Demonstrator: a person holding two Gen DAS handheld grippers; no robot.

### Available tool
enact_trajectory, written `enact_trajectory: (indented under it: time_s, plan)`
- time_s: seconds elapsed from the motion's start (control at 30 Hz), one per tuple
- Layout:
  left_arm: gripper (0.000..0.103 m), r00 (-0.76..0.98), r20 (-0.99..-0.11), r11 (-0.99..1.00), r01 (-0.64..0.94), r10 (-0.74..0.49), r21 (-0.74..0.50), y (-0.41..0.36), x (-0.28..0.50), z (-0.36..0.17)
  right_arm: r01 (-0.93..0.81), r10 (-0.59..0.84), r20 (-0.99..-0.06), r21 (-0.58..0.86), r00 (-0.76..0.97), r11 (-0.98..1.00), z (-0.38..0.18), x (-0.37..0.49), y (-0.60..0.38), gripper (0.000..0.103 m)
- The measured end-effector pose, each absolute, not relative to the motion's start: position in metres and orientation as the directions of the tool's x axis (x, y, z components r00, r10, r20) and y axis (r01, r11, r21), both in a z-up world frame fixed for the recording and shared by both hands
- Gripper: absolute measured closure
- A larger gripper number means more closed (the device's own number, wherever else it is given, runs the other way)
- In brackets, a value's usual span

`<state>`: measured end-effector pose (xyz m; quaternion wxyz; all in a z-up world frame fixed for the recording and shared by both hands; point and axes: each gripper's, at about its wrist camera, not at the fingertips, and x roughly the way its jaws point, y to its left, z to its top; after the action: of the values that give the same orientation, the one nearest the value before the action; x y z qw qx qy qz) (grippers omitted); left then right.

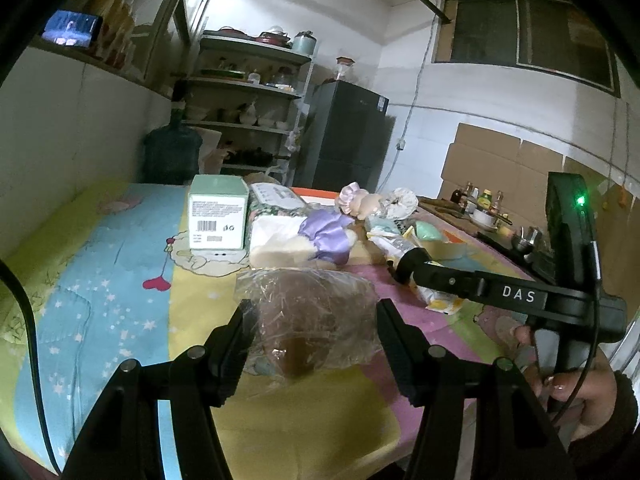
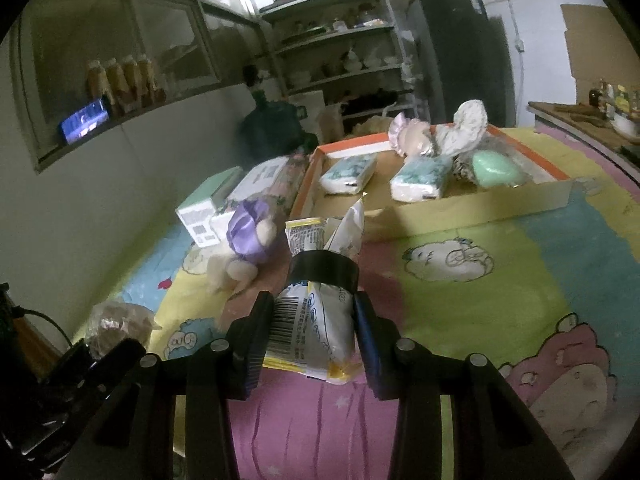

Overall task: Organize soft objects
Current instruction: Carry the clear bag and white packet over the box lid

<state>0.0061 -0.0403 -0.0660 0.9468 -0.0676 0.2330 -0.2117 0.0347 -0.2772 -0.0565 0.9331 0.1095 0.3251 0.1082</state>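
A brown soft item wrapped in clear plastic (image 1: 308, 316) lies on the patterned cloth between the open fingers of my left gripper (image 1: 314, 344); it also shows in the right wrist view (image 2: 116, 326). My right gripper (image 2: 314, 332) is shut on a white and yellow packet (image 2: 316, 320) with a black band around it, seen from the side in the left wrist view (image 1: 404, 256). A plush toy with a purple bow (image 2: 248, 240) lies left of the packet. An orange-edged cardboard tray (image 2: 472, 204) holds two tissue packs (image 2: 348, 174), a doll (image 2: 416, 136) and a green soft piece (image 2: 496, 168).
A mint green box (image 1: 216, 216) and a floral tissue package (image 1: 276, 200) stand at the back left by the tray. A water jug (image 1: 172, 152), shelves and a dark fridge (image 1: 344, 136) are behind the table. A counter with bottles (image 1: 484, 208) is at the right.
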Motion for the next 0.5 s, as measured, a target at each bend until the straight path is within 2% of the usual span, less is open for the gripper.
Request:
enact_trajectory:
  time_s: [0.5]
  plan:
    - [0.042, 0.799, -0.395, 0.891, 0.408, -0.454, -0.198, -0.067, 0.016, -0.041, -0.11, 0.244, -0.525, 0.274, 0.815, 0.955, -0.033, 0.023, -0.305, 0.062]
